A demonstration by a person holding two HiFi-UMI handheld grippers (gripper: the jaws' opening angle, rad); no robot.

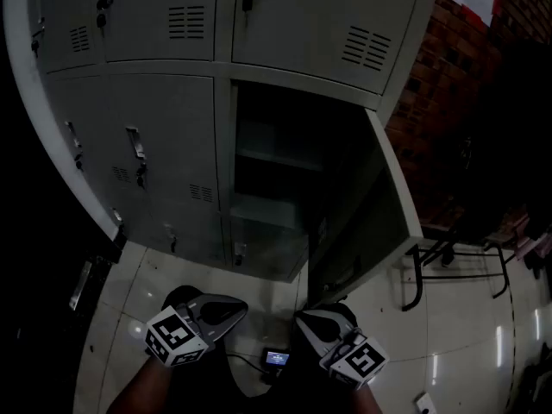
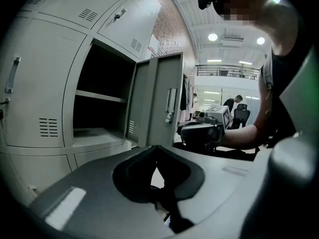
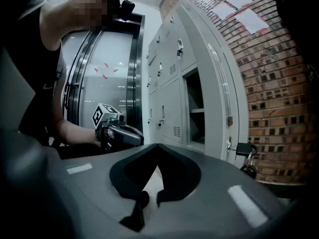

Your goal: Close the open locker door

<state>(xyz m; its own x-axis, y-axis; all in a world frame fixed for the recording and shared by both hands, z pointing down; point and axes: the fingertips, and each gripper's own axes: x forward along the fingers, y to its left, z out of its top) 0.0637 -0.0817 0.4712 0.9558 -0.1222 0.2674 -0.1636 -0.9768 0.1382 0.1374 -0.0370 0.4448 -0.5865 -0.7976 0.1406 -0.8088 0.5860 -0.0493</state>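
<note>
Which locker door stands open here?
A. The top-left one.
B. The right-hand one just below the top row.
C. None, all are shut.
B: the open door swings out to the right of a dark compartment with a shelf; the neighbouring doors lie flush.

The glossy tiled floor (image 1: 466, 335) bears the grey locker bank (image 1: 164, 136) and a black metal frame (image 1: 415, 279).

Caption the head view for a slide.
Left tool and right tool, both shut, held low before grey lockers; one door stands wide open.
</note>
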